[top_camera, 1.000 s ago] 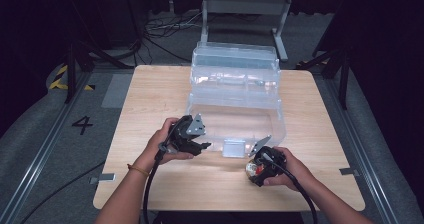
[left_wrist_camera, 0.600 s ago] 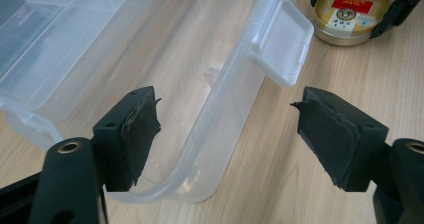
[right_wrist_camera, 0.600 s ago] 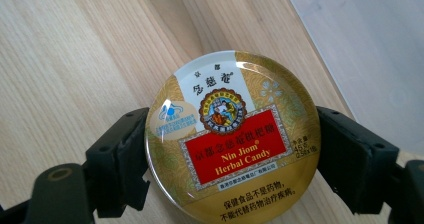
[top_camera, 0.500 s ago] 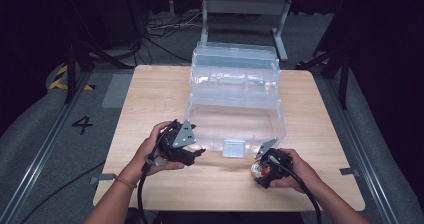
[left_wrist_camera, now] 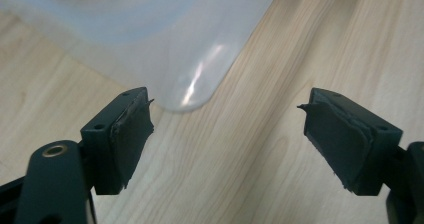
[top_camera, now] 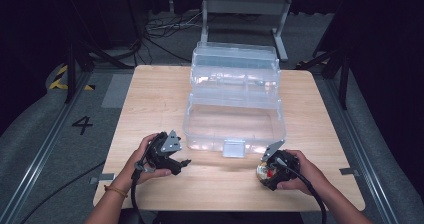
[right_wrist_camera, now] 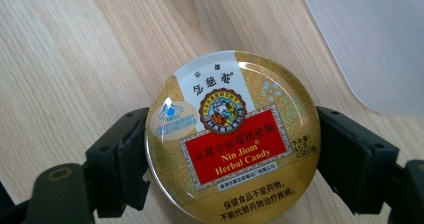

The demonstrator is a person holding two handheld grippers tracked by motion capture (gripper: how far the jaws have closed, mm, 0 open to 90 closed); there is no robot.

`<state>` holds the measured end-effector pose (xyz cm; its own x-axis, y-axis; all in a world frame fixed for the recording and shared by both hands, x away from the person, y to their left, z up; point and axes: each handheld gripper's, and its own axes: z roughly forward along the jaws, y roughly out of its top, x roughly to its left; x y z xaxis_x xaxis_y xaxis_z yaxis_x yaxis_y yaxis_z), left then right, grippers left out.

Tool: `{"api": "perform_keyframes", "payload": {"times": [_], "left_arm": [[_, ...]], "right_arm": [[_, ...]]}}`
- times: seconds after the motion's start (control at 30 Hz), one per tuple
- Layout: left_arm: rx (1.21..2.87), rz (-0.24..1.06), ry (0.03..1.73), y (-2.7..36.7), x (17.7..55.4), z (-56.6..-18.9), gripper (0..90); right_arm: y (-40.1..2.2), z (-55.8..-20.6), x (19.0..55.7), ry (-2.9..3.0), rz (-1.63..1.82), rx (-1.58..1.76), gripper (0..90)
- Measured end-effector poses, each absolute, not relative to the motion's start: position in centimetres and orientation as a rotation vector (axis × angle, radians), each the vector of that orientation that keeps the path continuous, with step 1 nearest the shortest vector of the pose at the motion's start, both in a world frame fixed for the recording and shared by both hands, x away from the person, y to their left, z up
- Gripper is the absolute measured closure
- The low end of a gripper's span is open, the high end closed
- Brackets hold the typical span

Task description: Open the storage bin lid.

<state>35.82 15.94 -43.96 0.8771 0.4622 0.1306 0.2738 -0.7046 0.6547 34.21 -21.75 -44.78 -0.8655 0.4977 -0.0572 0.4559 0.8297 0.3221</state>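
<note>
Near front edge of table: the right gripper [top_camera: 268, 170] sat low by the person's right hand, jaws clamped on either side of a round candy tin [right_wrist_camera: 232, 136], label up.
Tin's place: in the high view the candy tin [top_camera: 265, 172] lay just off the wooden table [top_camera: 150, 94], in front of the right front corner of the clear storage box [top_camera: 235, 109] and near it, not touching.
Direction to the box: from the right gripper the open lower compartment lay ahead and to its left, past the front latch [top_camera: 234, 147]; a pale corner of the box [right_wrist_camera: 370, 39] showed at the upper right of the right gripper view.
Tin's axis: round, so no long axis; it was held flat, jaws across its width.
Left gripper: the left gripper [top_camera: 176, 160] stood released, its jaws having just been widening with nothing between them; bare wood lay between the pads [left_wrist_camera: 127, 134].
Left gripper's neighbour: the box's left front corner [left_wrist_camera: 195, 91] lay just ahead of its jaws, apart from them.
Nearer hand: the right, since it already gripped the tin; the left was well apart from it, across the box front.
Likely turning point: lifting the tin over the front wall and inward to the left.
</note>
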Motion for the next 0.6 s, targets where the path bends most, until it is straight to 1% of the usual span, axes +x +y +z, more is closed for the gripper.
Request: {"api": "perform_keyframes", "payload": {"times": [0.2, 0.4, 0.47, 0.6], "left_arm": [[2.390, 0.320, 0.605, 17.4, 36.2, -46.7, 20.0], [2.366, 0.303, 0.666, 17.8, 36.1, -47.7, 19.6], [2.347, 0.275, 0.700, 18.1, 36.2, -47.9, 18.3], [2.296, 0.264, 0.718, 18.4, 36.3, -48.4, 15.0]], "right_arm": [[-22.7, -44.6, 34.2, 2.881, 0.451, 0.748, 20.5], [-23.6, -44.3, 34.1, 2.870, 0.452, 0.764, 20.5], [-23.9, -44.1, 34.1, 2.872, 0.432, 0.748, 20.5], [-24.5, -43.5, 34.0, 2.867, 0.415, 0.743, 20.5]]}}
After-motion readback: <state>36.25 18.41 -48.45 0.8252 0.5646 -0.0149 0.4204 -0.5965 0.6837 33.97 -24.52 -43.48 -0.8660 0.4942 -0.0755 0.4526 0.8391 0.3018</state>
